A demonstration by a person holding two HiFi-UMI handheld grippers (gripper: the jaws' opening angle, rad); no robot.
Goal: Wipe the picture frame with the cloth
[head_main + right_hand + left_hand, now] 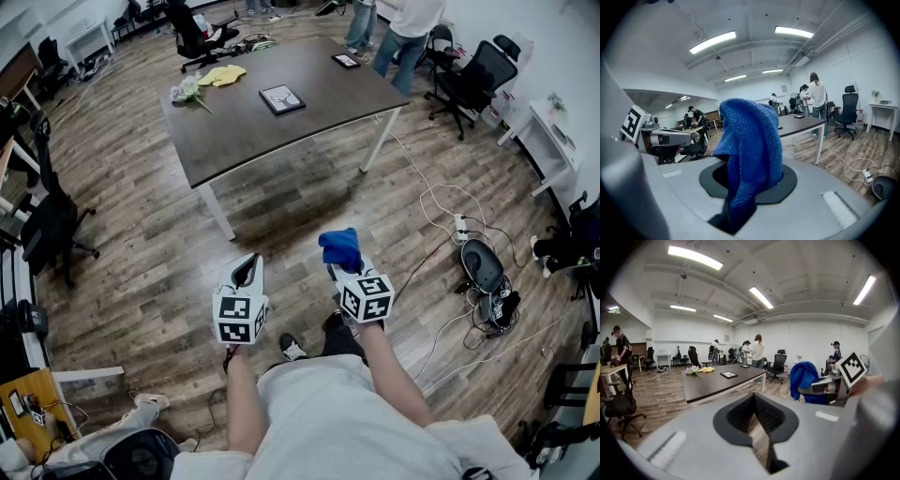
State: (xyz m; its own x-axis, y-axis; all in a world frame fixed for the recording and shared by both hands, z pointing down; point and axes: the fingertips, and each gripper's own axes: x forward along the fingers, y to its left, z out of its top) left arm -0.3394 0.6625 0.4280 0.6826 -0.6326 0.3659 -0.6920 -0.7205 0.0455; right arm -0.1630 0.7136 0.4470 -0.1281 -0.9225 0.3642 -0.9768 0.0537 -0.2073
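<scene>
Wood floor [141,234] of an open office, with a dark surface [234,136] standing well ahead of me and out of reach of both tongs. Frame [281,98] lies flat on that surface, about mid-width toward the far side; from the left gripper view it shows as a small dark rectangle [728,375] on the top. Flowers [187,91] and a yellow rag [223,75] sit near the surface's far left corner, well apart from the frame. Left tongs [247,272] are held low over the floor, clenched, with nothing between them; in their own view the two ribbed pads [766,416] meet at the tip, with only floorboards showing through the sliver below. Right tongs [343,265] are just beside them at the same height, grasping the cloth [340,247]. It is blue and knitted, and it stands up out of the jaws in a bunched fold [750,145] that blocks much of that view's middle. Cables [441,202] trail over the floor to the right. People stand beyond the surface's far edge.
</scene>
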